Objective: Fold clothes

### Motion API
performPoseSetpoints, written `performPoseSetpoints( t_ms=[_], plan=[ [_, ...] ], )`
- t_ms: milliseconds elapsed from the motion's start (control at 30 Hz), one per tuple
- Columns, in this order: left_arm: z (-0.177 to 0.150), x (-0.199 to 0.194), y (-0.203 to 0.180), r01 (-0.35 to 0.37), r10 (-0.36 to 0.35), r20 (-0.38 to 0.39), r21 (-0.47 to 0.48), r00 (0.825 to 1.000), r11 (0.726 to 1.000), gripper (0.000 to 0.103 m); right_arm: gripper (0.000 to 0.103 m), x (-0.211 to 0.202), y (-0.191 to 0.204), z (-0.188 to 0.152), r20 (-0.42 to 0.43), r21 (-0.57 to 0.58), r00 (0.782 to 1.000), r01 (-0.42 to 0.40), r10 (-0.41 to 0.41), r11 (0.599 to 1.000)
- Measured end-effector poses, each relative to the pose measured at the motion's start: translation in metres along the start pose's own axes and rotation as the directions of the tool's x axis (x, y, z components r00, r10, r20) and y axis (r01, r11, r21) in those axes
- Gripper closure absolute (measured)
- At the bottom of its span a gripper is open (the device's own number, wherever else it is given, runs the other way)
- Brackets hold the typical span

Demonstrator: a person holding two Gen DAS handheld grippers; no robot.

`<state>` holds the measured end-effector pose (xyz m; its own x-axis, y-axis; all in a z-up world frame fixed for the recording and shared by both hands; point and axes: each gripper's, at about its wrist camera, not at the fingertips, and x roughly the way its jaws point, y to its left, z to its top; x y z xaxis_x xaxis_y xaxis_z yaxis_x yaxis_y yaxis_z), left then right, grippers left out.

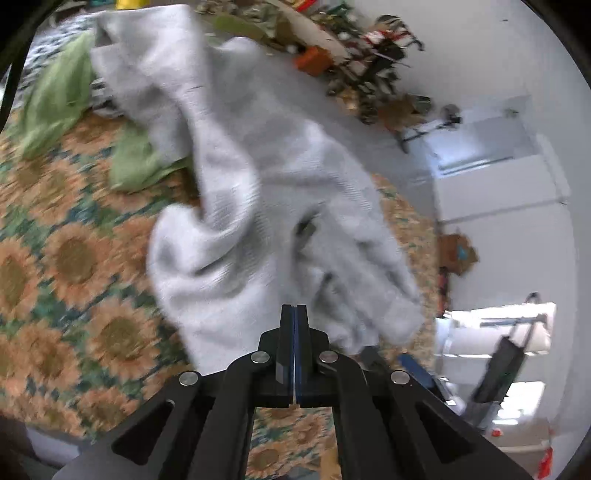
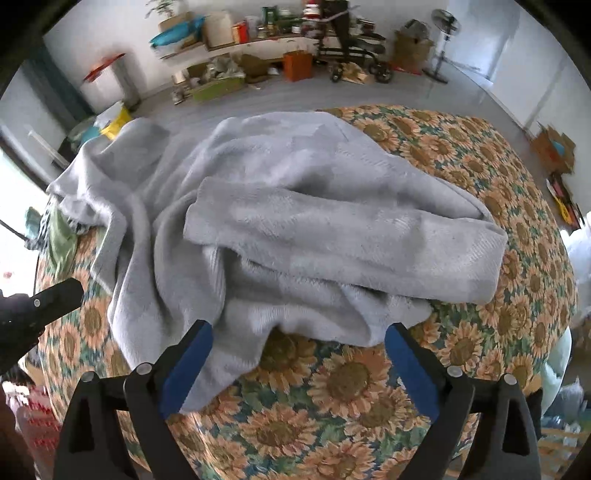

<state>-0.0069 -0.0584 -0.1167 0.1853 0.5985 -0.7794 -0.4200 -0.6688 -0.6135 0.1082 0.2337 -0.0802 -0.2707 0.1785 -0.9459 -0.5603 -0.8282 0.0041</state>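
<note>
A grey fleece garment [image 2: 280,236] lies crumpled on a bed covered by a sunflower-print bedspread [image 2: 480,206], with one thick fold or sleeve draped across the top of the pile toward the right. In the right wrist view, the right gripper [image 2: 299,354] hovers low over the near edge of the bed, pointing toward the garment; its two blue-padded fingers [image 2: 188,365] are spread wide apart and hold nothing, with the garment's near hem lying between and just beyond them. At the left edge of the same view, the black tip of the left gripper [image 2: 55,295] reaches in over the bedspread beside the garment's left side. In the left wrist view, which is blurred and tilted, the left gripper [image 1: 294,314] has its fingers pressed flat together, with only a thin blue line between them; the grey garment [image 1: 258,192] fills the space just ahead of the tips, but no cloth shows between the fingers. A green cloth [image 1: 59,99] lies on the bedspread beyond the garment, on its far left side. Past the bed, a grey floor [image 2: 295,96] leads to a white wall lined with cluttered shelves [image 2: 236,40], an orange box [image 2: 297,64] and a standing fan [image 2: 445,22].
</note>
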Motion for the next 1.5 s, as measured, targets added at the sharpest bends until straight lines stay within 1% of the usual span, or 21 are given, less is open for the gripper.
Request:
performPoseSetpoints(
  t_ms=[133,200,233,300,333,367,433,500,600,667,700,800,833,900,933,967,1067,1167,1333,1433,1500],
  plan=[
    [-0.029,0.008,0.007,-0.159,0.159,-0.003,-0.025,0.987,0.987,0.103,0.005,-0.003,-0.009,-0.018,0.008,-0.055,1.0,-0.002,0.003,0.998],
    [-0.05,0.015,-0.006,-0.175,0.174,0.02,0.045,0.984,0.984,0.103,0.005,-0.007,-0.021,-0.032,0.027,-0.04,1.0,-0.004,0.005,0.999],
    [-0.06,0.018,-0.013,-0.184,0.182,0.033,0.08,0.983,0.98,0.1,0.005,-0.008,-0.031,-0.041,0.037,-0.029,0.999,-0.002,0.003,1.0],
    [-0.083,0.036,-0.046,-0.246,0.229,0.105,0.193,0.968,0.95,0.082,0.005,-0.01,-0.052,-0.055,0.045,-0.017,0.999,0.027,-0.026,0.999],
    [-0.092,0.05,-0.06,-0.257,0.232,0.127,0.244,0.964,0.935,0.066,0.005,-0.011,-0.066,-0.062,0.045,-0.003,0.998,0.049,-0.048,0.999],
    [-0.102,0.063,-0.074,-0.268,0.233,0.149,0.295,0.961,0.917,0.055,0.005,-0.012,-0.08,-0.069,0.044,0.013,0.997,0.07,-0.071,0.997],
    [-0.12,0.091,-0.102,-0.292,0.233,0.191,0.392,0.953,0.872,0.054,0.005,-0.014,-0.107,-0.083,0.048,0.063,0.995,0.087,-0.09,0.994],
    [-0.137,0.121,-0.113,-0.319,0.268,0.173,0.487,0.948,0.813,0.054,0.003,-0.015,-0.132,-0.1,0.049,0.118,0.991,0.116,-0.123,0.986],
    [-0.161,0.167,-0.129,-0.344,0.322,0.152,0.618,0.935,0.707,0.054,0.002,-0.012,-0.165,-0.123,0.041,0.189,0.985,0.156,-0.166,0.97],
    [-0.168,0.196,-0.125,-0.326,0.353,0.104,0.676,0.93,0.66,0.052,0.002,-0.005,-0.178,-0.134,0.015,0.226,0.988,0.148,-0.155,0.963],
    [-0.171,0.199,-0.126,-0.341,0.342,0.143,0.693,0.929,0.635,0.047,0.002,-0.001,-0.184,-0.14,0.001,0.244,0.989,0.142,-0.147,0.959],
    [-0.165,0.212,-0.132,-0.308,0.271,0.176,0.745,0.946,0.592,0.027,0.002,0.012,-0.194,-0.151,-0.037,0.266,0.992,0.124,-0.119,0.956],
    [-0.16,0.217,-0.134,-0.304,0.255,0.184,0.749,0.949,0.589,0.019,0.002,0.016,-0.192,-0.152,-0.045,0.258,0.993,0.121,-0.113,0.959],
    [-0.151,0.227,-0.137,-0.296,0.225,0.199,0.757,0.954,0.583,0.011,0.002,0.024,-0.186,-0.152,-0.062,0.237,0.993,0.115,-0.103,0.965],
    [-0.147,0.232,-0.139,-0.298,0.22,0.206,0.756,0.954,0.583,0.0,0.002,0.025,-0.183,-0.15,-0.065,0.226,0.993,0.115,-0.103,0.967],
    [-0.143,0.237,-0.14,-0.3,0.215,0.213,0.755,0.953,0.583,0.0,0.002,0.026,-0.179,-0.148,-0.065,0.213,0.992,0.117,-0.105,0.97],
    [-0.136,0.238,-0.135,-0.327,0.168,0.285,0.722,0.944,0.61,0.0,0.002,0.029,-0.166,-0.14,-0.066,0.176,0.991,0.122,-0.112,0.977],
    [-0.136,0.237,-0.135,-0.329,0.17,0.286,0.722,0.943,0.608,0.0,0.002,0.031,-0.154,-0.131,-0.068,0.138,0.99,0.135,-0.126,0.981],
    [-0.139,0.233,-0.134,-0.329,0.17,0.286,0.723,0.943,0.608,0.0,0.002,0.028,-0.138,-0.12,-0.056,0.111,0.971,0.235,-0.23,0.966],
    [-0.14,0.231,-0.133,-0.33,0.171,0.287,0.723,0.943,0.607,0.0,0.002,0.029,-0.141,-0.117,-0.052,0.194,0.963,0.271,-0.265,0.943],
    [-0.141,0.229,-0.132,-0.33,0.171,0.287,0.723,0.943,0.607,0.0,0.001,0.026,-0.151,-0.12,-0.035,0.278,0.95,0.306,-0.309,0.911]
  ],
)
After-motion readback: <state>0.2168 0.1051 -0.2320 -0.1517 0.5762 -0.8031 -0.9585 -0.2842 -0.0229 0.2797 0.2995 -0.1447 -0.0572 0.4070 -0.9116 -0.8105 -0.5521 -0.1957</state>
